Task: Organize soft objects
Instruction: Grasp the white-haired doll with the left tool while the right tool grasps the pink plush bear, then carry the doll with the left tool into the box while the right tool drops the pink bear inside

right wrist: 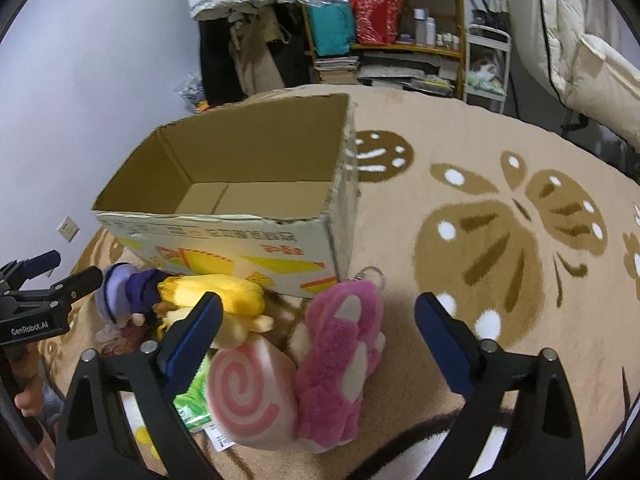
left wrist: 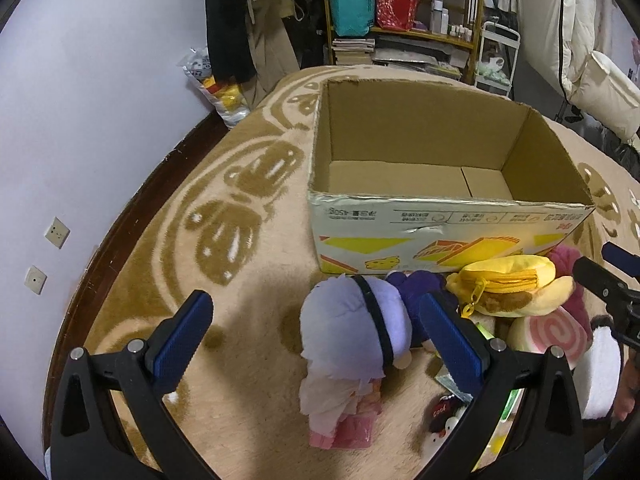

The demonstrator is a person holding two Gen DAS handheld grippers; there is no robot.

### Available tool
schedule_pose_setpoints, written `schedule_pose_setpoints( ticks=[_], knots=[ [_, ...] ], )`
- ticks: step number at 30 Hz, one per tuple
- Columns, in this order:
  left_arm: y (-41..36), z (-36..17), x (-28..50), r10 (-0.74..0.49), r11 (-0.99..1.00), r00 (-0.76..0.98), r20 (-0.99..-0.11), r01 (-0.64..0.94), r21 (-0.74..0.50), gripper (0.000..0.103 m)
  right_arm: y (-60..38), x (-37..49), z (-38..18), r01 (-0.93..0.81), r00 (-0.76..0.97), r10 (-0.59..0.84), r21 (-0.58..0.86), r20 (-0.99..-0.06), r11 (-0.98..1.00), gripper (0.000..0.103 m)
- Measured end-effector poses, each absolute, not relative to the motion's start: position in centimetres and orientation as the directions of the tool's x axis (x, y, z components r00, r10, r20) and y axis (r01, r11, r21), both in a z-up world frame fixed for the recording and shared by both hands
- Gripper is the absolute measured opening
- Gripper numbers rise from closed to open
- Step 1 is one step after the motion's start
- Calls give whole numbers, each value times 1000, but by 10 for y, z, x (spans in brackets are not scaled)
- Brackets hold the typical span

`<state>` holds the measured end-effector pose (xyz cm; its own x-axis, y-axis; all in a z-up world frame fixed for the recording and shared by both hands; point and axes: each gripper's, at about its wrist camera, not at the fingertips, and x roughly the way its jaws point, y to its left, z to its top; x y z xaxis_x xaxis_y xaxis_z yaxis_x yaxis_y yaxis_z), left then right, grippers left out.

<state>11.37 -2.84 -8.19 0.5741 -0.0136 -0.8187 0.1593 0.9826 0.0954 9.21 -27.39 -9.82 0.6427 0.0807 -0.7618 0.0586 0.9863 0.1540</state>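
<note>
An empty open cardboard box [left wrist: 448, 220] stands on a beige patterned rug; it also shows in the right wrist view [right wrist: 224, 240]. Soft toys lie in front of it: a lilac-haired doll [left wrist: 354, 332] [right wrist: 120, 294], a yellow banana pouch [left wrist: 512, 286] [right wrist: 224, 300], a pink swirl roll cushion [left wrist: 550, 336] [right wrist: 248, 396] and a pink fuzzy plush [right wrist: 344, 360]. My left gripper [left wrist: 320, 334] is open, its jaws on either side of the doll without touching it. My right gripper [right wrist: 320, 344] is open above the pink plush and the roll.
The rug [right wrist: 500, 240] extends to the right of the box. A wall [left wrist: 80, 120] with sockets is on the left. A shelf [left wrist: 404, 12] with bags and bottles, hanging clothes and a small white cart stand behind the box. Green packets [right wrist: 192, 404] lie under the toys.
</note>
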Motion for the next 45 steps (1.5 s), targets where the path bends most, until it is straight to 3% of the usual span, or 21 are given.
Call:
schedule_pose_setpoints(
  ticks=[5, 15, 19, 20, 23, 26, 45],
  knots=[
    [-34, -91, 117, -9, 980, 558, -830, 171, 105, 102, -283, 95, -106, 104, 612, 80, 181, -786, 978, 82],
    [-42, -108, 126, 21, 979, 522, -853, 162, 124, 102, -290, 100, -122, 127, 561, 129, 240, -818, 962, 80],
    [-44, -113, 127, 11, 980, 516, -857, 164, 111, 102, -287, 103, -129, 120, 537, 138, 238, -832, 964, 72],
    [-43, -113, 127, 10, 980, 515, -857, 166, 111, 102, -286, 104, -131, 115, 532, 139, 235, -835, 965, 65],
    [-43, -116, 127, -20, 980, 498, -867, 182, 82, 93, -284, 106, -135, 105, 515, 150, 236, -844, 966, 53],
    [-42, -122, 128, -63, 982, 451, -890, 187, 25, 70, -283, 106, -136, 111, 511, 117, 201, -851, 973, 39],
    [-31, -93, 101, -13, 990, 564, -825, 126, 70, 64, -289, 94, -111, 118, 591, 98, 206, -801, 971, 31]
  ],
)
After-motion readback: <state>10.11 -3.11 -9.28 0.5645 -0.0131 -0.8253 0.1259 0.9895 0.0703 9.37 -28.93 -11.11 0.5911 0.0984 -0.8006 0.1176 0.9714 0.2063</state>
